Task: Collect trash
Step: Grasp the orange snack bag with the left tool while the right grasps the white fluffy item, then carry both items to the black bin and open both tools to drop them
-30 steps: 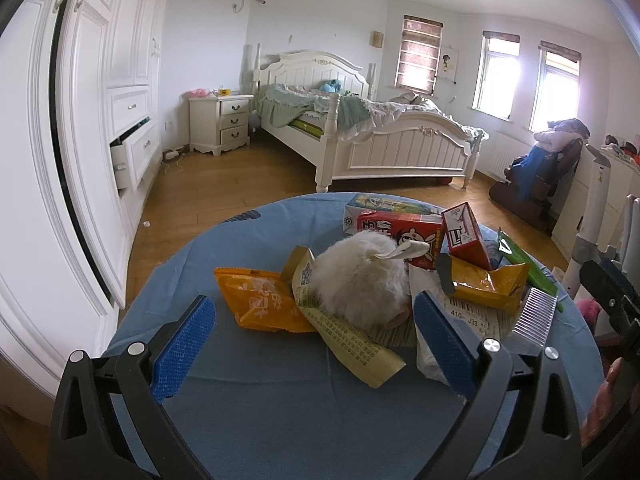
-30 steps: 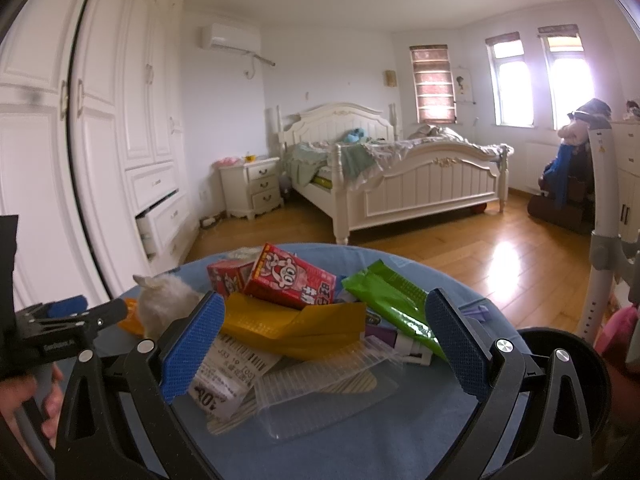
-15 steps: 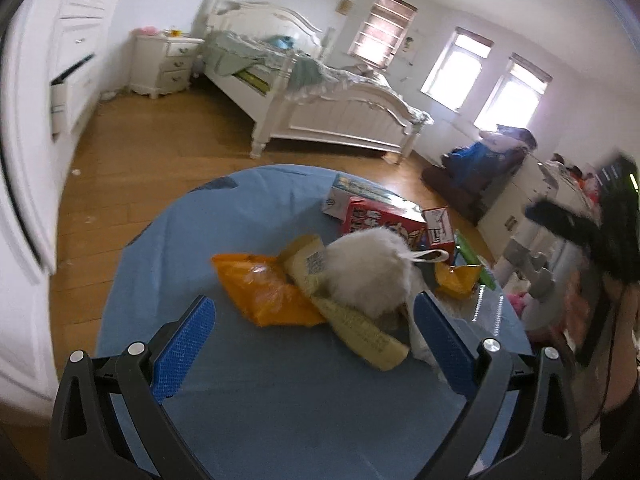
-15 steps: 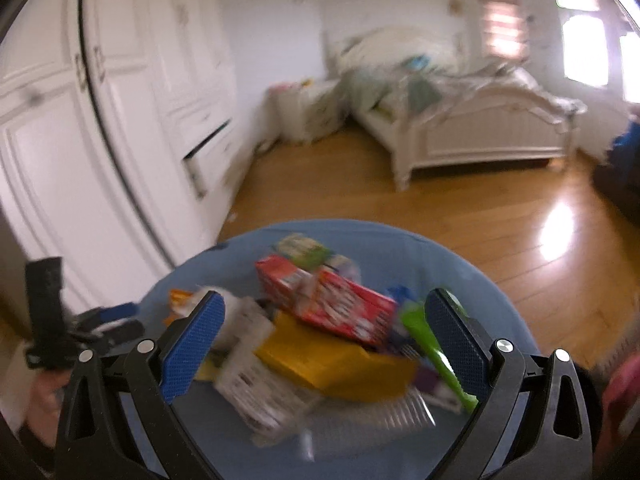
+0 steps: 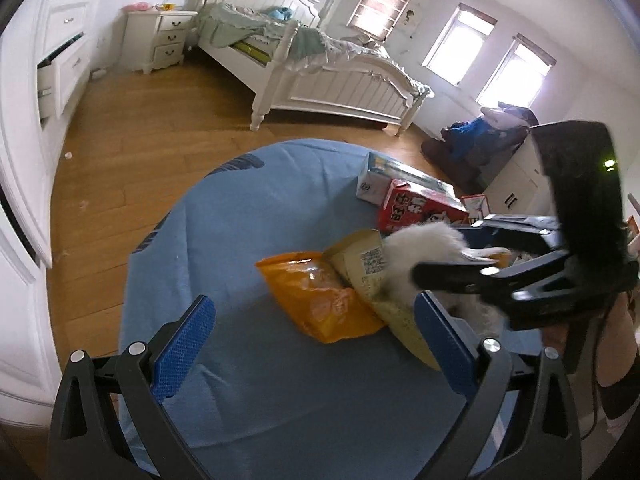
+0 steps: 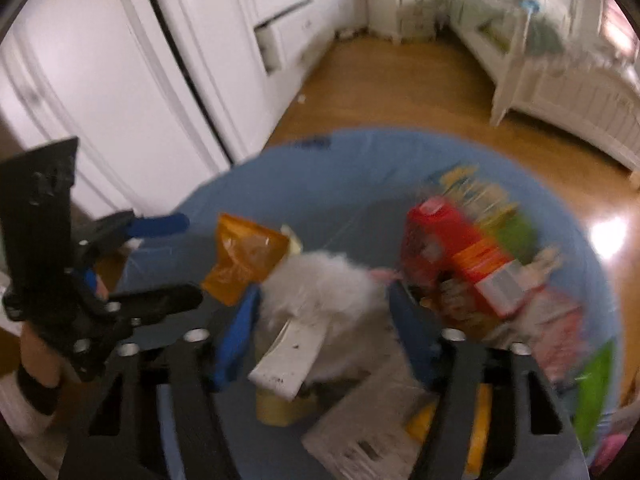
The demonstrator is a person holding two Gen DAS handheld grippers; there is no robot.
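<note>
On the round blue table (image 5: 248, 216) I count one white fluffy ball (image 6: 320, 284), one orange bag (image 5: 320, 300), one yellow-beige wrapper (image 5: 368, 260), one red carton (image 5: 420, 210), and one pale box (image 5: 374, 184) far behind it. In the room there is one bed (image 5: 320, 76), one nightstand (image 5: 168, 40) and three windows (image 5: 456, 44).

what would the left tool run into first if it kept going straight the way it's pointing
Most likely the orange snack bag, which lies on the blue tablecloth ahead of the open left tool. Bare cloth lies nearer, so a steep path might touch that first; depth is hard to judge.
</note>
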